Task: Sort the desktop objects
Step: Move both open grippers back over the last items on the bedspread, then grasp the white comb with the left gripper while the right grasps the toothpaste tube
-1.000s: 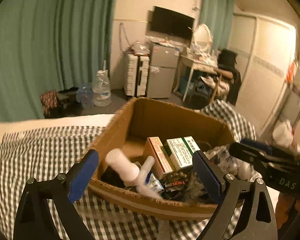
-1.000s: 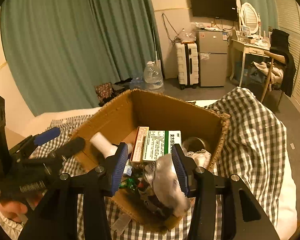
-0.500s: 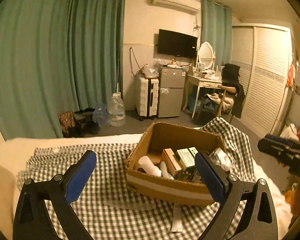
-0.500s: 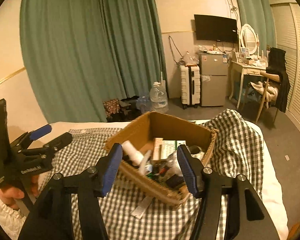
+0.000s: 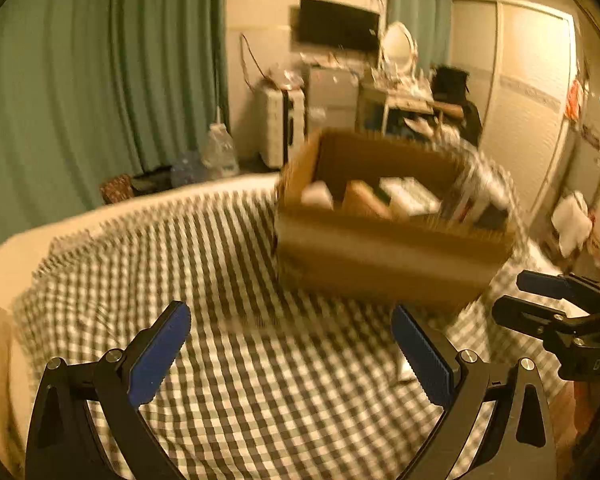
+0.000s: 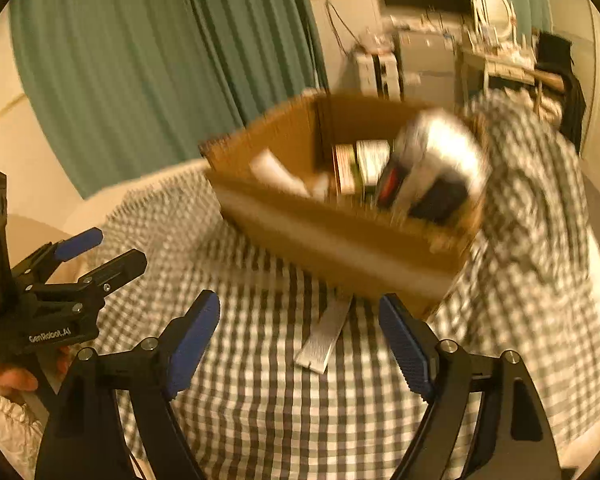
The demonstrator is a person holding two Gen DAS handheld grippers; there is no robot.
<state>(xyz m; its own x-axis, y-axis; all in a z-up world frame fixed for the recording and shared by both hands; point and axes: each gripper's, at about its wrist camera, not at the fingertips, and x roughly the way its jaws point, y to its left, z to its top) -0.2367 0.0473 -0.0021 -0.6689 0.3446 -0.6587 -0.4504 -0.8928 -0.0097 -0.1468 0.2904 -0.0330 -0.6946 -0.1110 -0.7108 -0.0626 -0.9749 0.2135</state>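
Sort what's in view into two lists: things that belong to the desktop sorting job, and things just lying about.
Job:
cardboard box
medicine boxes
white bottle
silver packet
flat silver strip

Lying about:
checked cloth
water jug
suitcase

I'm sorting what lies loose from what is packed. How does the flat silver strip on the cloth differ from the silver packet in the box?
The silver strip lies flat on the checked cloth, outside the cardboard box; the silver packet sits inside it, rising above the rim. The strip is thin and narrow; the packet is bulky and rounded, with dark and red parts. Both are shiny silver, and no gripper holds either.
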